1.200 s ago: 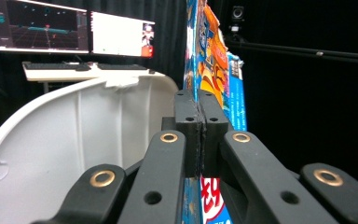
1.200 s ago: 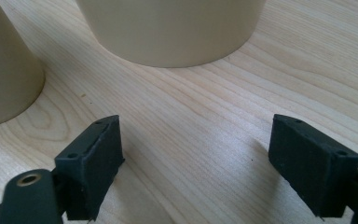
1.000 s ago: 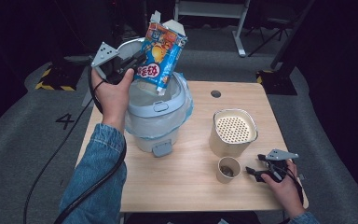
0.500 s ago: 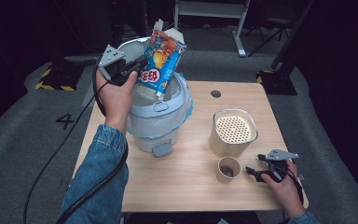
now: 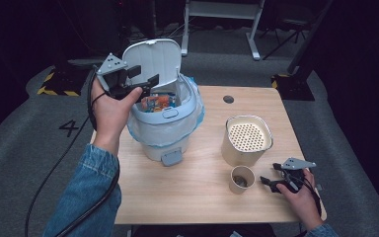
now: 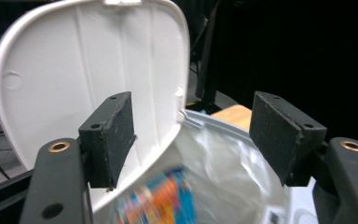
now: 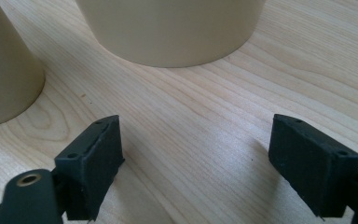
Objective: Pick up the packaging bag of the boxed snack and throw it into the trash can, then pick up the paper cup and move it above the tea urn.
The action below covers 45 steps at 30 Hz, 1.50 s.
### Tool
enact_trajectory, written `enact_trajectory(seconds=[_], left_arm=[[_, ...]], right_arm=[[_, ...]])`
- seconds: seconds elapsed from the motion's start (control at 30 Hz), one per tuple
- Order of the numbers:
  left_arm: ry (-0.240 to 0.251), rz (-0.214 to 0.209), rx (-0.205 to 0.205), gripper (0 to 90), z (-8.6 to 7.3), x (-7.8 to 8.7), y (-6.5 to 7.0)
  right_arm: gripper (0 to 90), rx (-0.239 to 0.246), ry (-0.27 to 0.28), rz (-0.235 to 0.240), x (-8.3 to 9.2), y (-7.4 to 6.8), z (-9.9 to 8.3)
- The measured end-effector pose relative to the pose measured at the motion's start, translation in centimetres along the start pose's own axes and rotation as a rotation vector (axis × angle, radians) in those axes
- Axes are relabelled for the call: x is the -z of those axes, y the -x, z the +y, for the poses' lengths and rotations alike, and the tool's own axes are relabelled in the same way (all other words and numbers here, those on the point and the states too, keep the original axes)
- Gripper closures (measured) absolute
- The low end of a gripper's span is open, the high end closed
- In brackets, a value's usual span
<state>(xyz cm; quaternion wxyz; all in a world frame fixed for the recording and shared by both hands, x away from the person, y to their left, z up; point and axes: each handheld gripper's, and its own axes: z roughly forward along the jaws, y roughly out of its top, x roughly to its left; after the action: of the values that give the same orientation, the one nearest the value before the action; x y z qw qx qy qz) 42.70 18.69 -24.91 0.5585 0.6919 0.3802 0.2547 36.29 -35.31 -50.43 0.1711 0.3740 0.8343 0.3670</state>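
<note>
A colourful snack bag (image 5: pixel 157 102) lies inside the white and pale-blue bin (image 5: pixel 165 133), whose lid (image 5: pixel 153 61) stands up open. My left gripper (image 5: pixel 145 79) hovers just above the bin's left rim. Its jaws have just been opening and now stand wide apart with nothing between them. In the left gripper view the gripper (image 6: pixel 193 140) looks past the lid (image 6: pixel 74 70) down at the blurred bag (image 6: pixel 161 203) and the plastic liner (image 6: pixel 223 168). My right gripper (image 5: pixel 269 182) rests open on the table at the front right, its jaws (image 7: pixel 196 163) holding nothing.
A beige canister (image 5: pixel 246 138) with a perforated top stands right of the bin. A small paper cup (image 5: pixel 242 180) sits in front of it, just left of the right gripper. Both show close by in the right gripper view: cup (image 7: pixel 4 79), canister (image 7: pixel 168 28).
The snack bag has left the left gripper's jaws and dropped into the bin. The jaws have opened. The right hand has kept still.
</note>
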Motion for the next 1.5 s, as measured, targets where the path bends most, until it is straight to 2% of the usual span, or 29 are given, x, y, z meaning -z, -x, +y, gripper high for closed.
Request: enact_trajectory(seconds=[0.07,0.1,0.23,0.53,0.83,1.0,1.03,1.13,1.17,1.23,1.3,1.4,1.47,1.5], left_arm=[[-0.011,-0.039,-0.017,30.8,-0.4,0.7,0.5],[-0.011,-0.039,-0.017,30.5,-0.4,0.7,0.5],[-0.034,-0.106,-0.052,30.4,-1.1,2.1,1.6],[-0.06,-0.178,-0.082,29.1,-2.7,4.5,3.3],[-0.083,-0.213,-0.091,28.2,-4.6,5.6,4.2],[-0.121,-0.226,-0.105,27.7,-6.8,6.0,4.7],[-0.121,-0.226,-0.105,27.6,-6.8,6.0,4.7],[-0.145,-0.238,-0.113,27.5,-8.5,6.0,5.0],[-0.145,-0.238,-0.113,27.5,-8.5,6.0,5.0],[-0.169,-0.241,-0.122,27.3,-10.0,6.0,5.3],[-0.17,-0.239,-0.126,27.0,-10.4,6.0,5.3],[-0.184,-0.249,-0.11,26.9,-12.5,5.9,5.2],[-0.191,-0.249,-0.1,27.0,-13.3,5.8,5.0],[-0.199,-0.247,-0.098,27.0,-14.1,5.8,4.8]], right_arm=[[17.8,0.001,0.0,-0.001,0.0,0.0,0.0],[17.8,0.001,0.0,-0.001,0.0,0.0,0.0],[17.7,0.0,0.0,0.0,0.0,0.0,0.0],[17.7,0.001,-0.001,-0.001,0.0,0.0,0.0],[17.7,0.001,0.0,-0.001,0.0,0.0,0.0],[17.8,0.0,-0.001,-0.001,0.0,0.0,0.0],[17.8,0.0,-0.001,-0.001,0.0,0.0,0.0],[20.4,0.003,0.004,-0.004,0.1,-0.2,0.0],[20.4,0.003,0.004,-0.004,0.1,-0.2,0.0],[19.5,-0.008,-0.006,-0.007,0.3,-0.5,-0.1],[18.6,-0.009,-0.016,-0.004,0.4,-0.5,0.0],[19.8,0.008,-0.005,-0.002,0.8,-0.7,0.1],[20.4,0.014,0.003,0.021,1.2,-1.0,0.2],[20.8,0.017,0.006,0.027,1.4,-1.1,0.2]])
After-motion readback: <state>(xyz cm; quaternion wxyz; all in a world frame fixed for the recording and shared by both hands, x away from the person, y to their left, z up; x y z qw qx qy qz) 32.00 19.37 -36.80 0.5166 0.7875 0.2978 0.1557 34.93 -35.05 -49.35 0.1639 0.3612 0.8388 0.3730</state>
